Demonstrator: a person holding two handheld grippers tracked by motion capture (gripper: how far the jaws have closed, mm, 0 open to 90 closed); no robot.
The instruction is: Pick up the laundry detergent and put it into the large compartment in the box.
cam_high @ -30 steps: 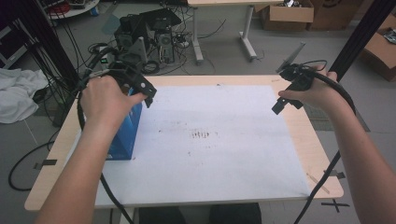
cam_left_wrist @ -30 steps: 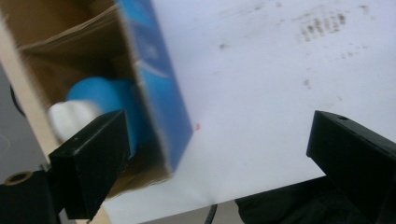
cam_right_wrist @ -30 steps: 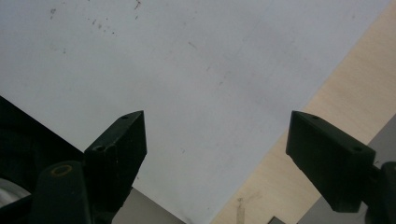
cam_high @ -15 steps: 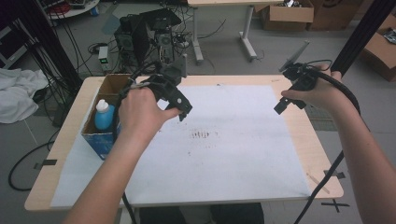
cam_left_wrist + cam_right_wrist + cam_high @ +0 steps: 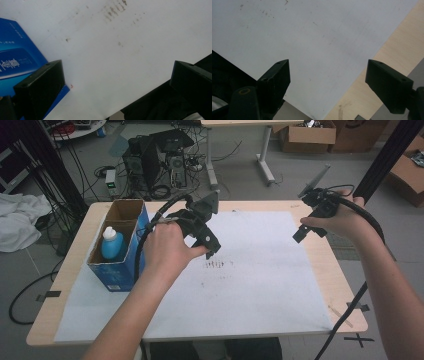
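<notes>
L gripper (image 5: 210, 232), jaws apart & empty, has moved off the box (image 5: 117, 270) toward mid-table; bottle (image 5: 112, 244) inside looks ready to pick. R gripper (image 5: 312, 222) also apart, idle.

A blue box (image 5: 116, 272) holds a blue, white-capped bottle (image 5: 112, 243) on white, brown-speckled paper (image 5: 260, 285).

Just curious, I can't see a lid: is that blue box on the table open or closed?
Open. The blue box stands upright with its top flaps spread, and a blue bottle with a white cap shows inside.
</notes>
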